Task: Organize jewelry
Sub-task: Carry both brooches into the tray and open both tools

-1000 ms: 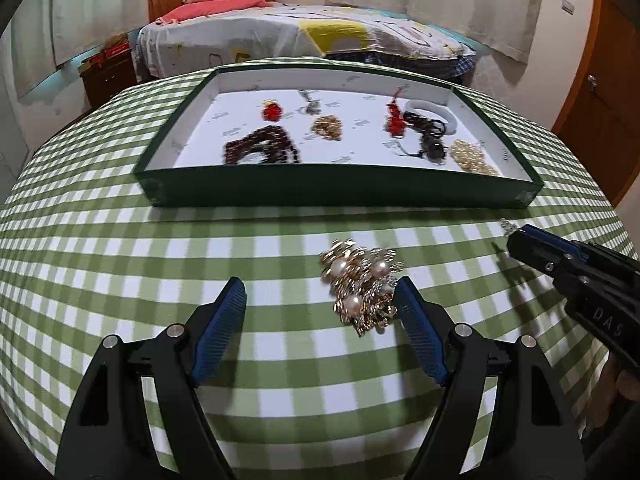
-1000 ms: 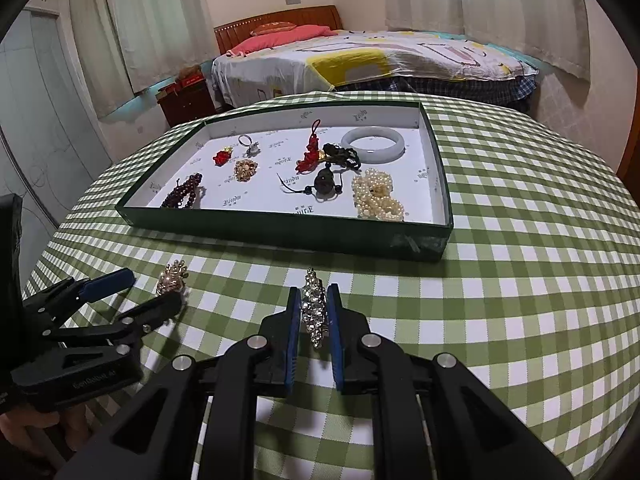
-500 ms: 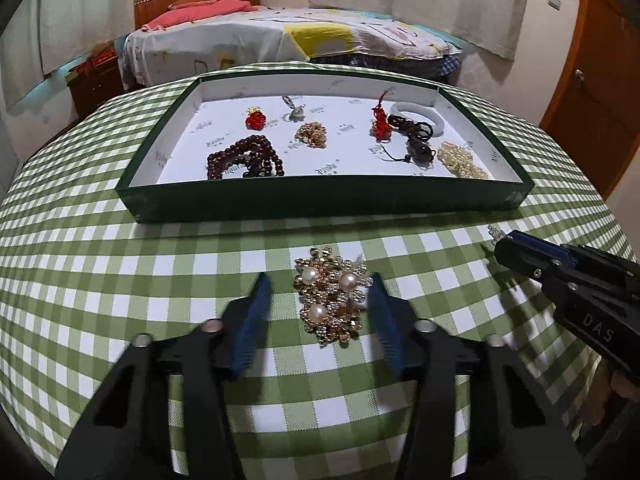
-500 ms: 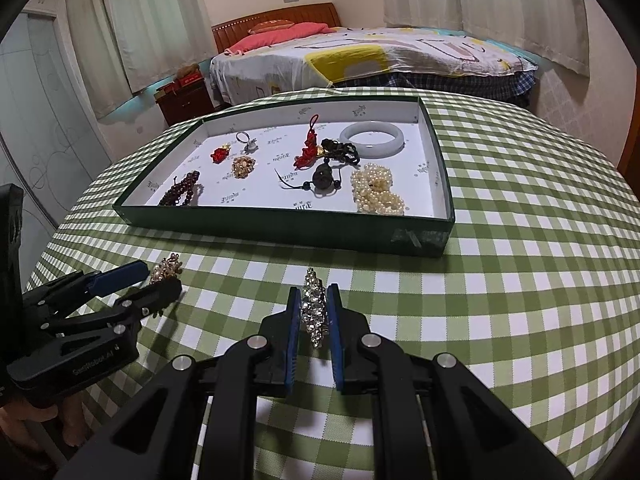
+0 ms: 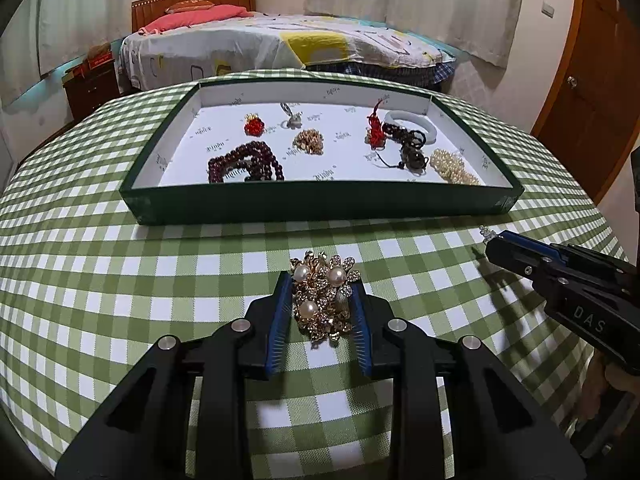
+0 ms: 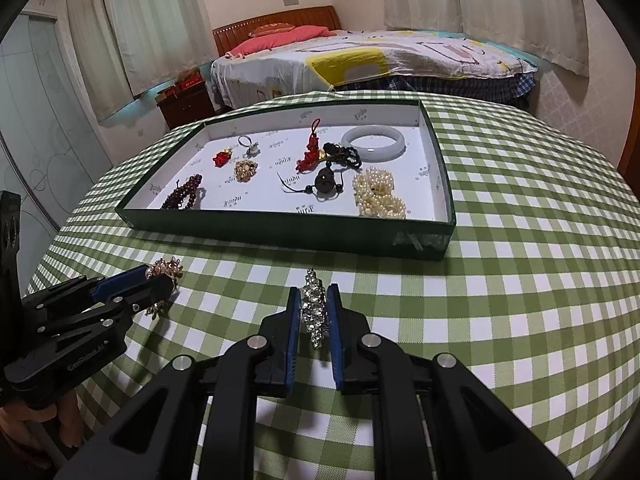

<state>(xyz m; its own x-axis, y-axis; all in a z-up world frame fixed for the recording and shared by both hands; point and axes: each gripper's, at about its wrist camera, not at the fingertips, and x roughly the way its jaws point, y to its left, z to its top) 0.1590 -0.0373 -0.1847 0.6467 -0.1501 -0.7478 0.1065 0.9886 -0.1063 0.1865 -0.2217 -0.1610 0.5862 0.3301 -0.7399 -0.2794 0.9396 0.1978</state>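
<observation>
- Landmark for everything here is the green tray: shallow cardboard, dark green walls, white printed lining, sitting on a counter with a green-and-white gingham cloth.
- Left hand-held gripper, in front of the tray's left half: its jaws have just been closing and the ribbed blue pads now sit against both sides of the gold brooch, a lumpy cluster of rhinestones with three round pearls, lying on the cloth.
- Right hand-held gripper, in front of the tray's middle: clenched on the silver brooch, a narrow sparkly piece held on edge between the pads.
- Inside the tray, left to right: dark red bead bracelet, small red charm, ring, little gold cluster, red knotted tassel, black cord pendant, smooth white bangle, heap of cream pearls.
</observation>
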